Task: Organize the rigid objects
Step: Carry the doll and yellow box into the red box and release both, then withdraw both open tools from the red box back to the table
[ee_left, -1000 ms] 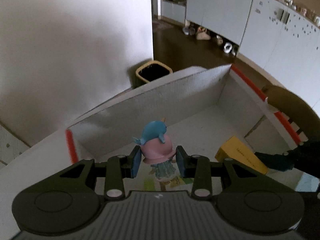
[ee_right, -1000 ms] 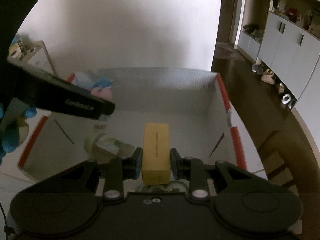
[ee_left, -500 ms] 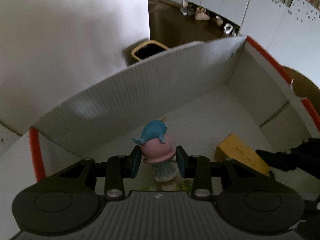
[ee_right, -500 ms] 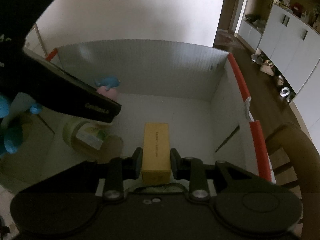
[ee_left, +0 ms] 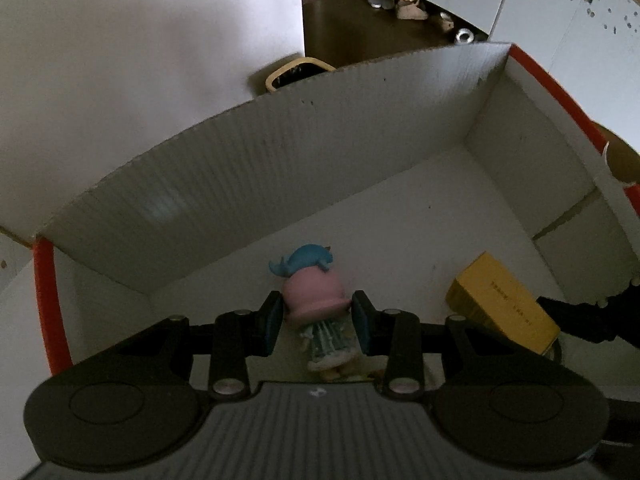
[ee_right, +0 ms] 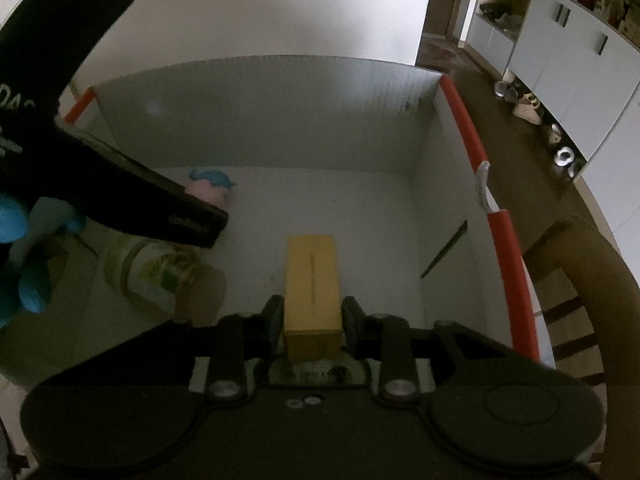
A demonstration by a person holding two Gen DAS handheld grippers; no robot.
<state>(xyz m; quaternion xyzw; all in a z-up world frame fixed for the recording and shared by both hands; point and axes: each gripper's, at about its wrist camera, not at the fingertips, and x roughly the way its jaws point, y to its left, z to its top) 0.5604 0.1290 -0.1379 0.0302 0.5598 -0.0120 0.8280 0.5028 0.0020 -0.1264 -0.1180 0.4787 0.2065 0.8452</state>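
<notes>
1. We see both grippers lower inside the white box [ee_left: 360,168] than a second ago.
2. Left gripper [ee_left: 316,318]: fingers clamped on the figurine [ee_left: 314,292].
3. Right gripper [ee_right: 312,322]: fingers just easing apart, yellow carton [ee_right: 313,284] between them.
4. Only the right wrist view shows a jar [ee_right: 156,276].

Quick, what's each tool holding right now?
Left tool: shut on the toy figure.
Right tool: jaws just opening, the yellow box between them.

figurine [ee_left: 314,300]: 1 | yellow box [ee_right: 314,288]: 1 | jar [ee_right: 156,276]: 1 | white carton [ee_right: 280,112]: 1
</notes>
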